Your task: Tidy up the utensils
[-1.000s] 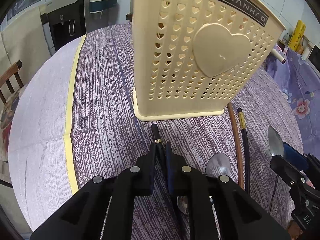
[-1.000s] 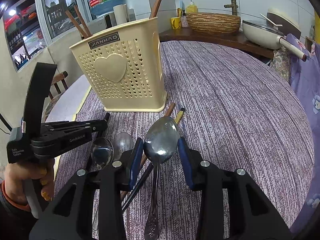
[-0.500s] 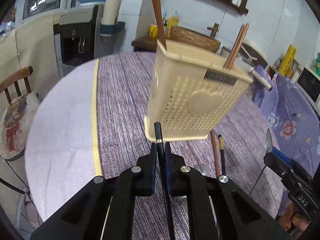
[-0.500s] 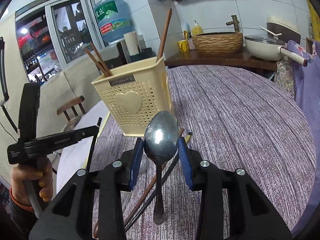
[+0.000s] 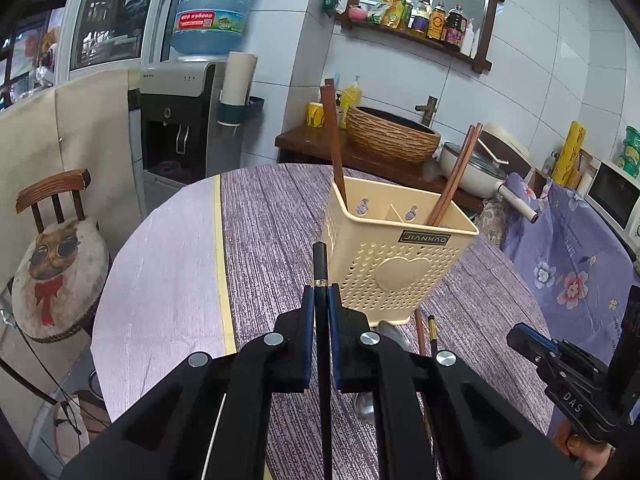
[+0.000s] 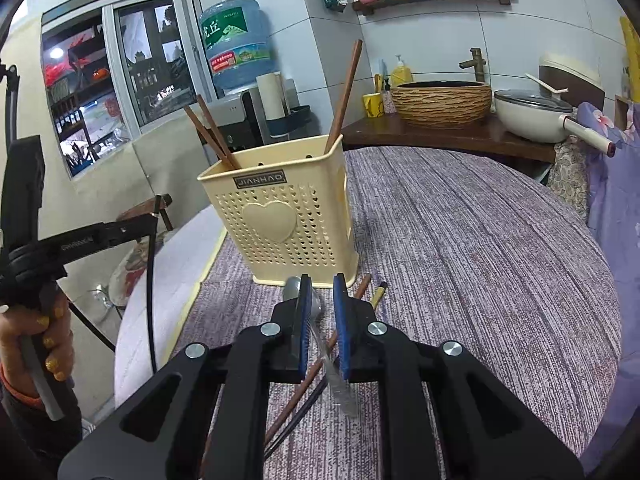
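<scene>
A cream perforated utensil holder (image 5: 394,256) (image 6: 286,216) stands on the purple tablecloth with brown chopsticks (image 5: 454,178) (image 6: 344,94) leaning in it. My left gripper (image 5: 321,292) is shut on a black chopstick (image 5: 320,264), held above the table short of the holder. My right gripper (image 6: 319,286) grips a metal spoon (image 6: 334,376) by its handle, blurred, tilted down between the blue pads. A brown chopstick (image 6: 316,368), a black gold-tipped chopstick (image 6: 378,292) and a spoon (image 5: 394,332) lie on the cloth before the holder.
The round table's bare pale part (image 5: 160,280) lies left of a yellow cloth edge. A chair (image 5: 56,248) stands at the left. A water dispenser (image 5: 180,128), a woven basket (image 6: 440,102) and a pan (image 6: 532,114) stand behind the table.
Both grippers have risen and drawn back from the holder. The spoon in my right gripper has swung from bowl-up to hanging low between the pads.
</scene>
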A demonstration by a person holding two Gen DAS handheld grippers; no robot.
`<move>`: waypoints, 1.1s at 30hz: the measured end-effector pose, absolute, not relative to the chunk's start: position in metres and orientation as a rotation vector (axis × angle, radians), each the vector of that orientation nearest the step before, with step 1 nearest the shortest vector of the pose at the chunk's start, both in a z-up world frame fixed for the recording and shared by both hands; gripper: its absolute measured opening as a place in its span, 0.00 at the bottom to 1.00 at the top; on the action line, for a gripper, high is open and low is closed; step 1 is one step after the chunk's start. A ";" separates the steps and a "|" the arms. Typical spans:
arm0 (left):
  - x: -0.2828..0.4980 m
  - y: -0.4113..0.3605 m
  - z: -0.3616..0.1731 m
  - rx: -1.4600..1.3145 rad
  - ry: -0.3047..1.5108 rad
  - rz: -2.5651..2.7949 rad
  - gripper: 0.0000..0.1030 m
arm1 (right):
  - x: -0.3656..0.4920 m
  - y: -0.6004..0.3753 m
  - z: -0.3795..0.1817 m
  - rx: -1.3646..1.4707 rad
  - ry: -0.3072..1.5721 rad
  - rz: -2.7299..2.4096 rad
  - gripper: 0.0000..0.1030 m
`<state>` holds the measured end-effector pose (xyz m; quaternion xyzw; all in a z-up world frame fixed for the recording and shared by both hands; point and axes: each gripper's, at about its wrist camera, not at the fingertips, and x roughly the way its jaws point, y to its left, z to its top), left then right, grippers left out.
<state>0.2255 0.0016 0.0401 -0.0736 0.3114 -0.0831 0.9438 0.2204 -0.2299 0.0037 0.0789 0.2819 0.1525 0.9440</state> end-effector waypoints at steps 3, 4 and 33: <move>0.226 0.004 0.039 -0.156 0.638 -0.168 0.08 | 0.230 -0.226 -0.002 0.157 0.611 0.328 0.19; 0.225 0.004 0.039 -0.158 0.638 -0.169 0.08 | 0.232 -0.224 -0.004 0.153 0.612 0.324 0.25; 0.210 0.013 0.067 -0.163 0.540 -0.176 0.08 | 0.271 -0.172 -0.055 -0.030 0.847 0.376 0.49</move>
